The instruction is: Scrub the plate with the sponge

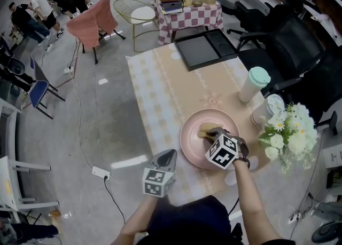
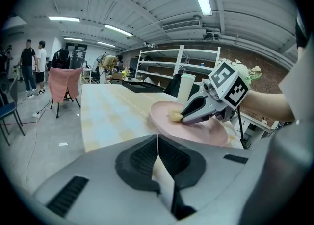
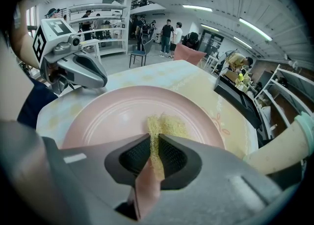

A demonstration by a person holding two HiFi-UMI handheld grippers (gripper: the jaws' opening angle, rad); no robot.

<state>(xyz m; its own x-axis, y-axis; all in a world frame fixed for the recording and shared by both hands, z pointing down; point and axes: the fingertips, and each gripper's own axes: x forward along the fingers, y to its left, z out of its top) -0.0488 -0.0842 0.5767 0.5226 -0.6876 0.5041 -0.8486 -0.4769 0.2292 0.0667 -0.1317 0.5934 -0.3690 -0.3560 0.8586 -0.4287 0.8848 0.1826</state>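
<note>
Right gripper (image 3: pixel 153 158) clamps sponge (image 3: pixel 164 128) on plate (image 3: pixel 113 121); left gripper (image 2: pixel 158 162) closed, empty. Unbraced plate may slide.

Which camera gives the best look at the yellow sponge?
The right gripper view: the sponge sits close, pinched by the right gripper on the pink plate. Head view: a small yellow patch. Left gripper view: a distant sliver.

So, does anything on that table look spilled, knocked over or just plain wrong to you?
Nothing stands out. The pink plate lies flat on the table, the right tongs pinch the yellow sponge against it, and the lidded cup stands upright. No spill shows.
</note>
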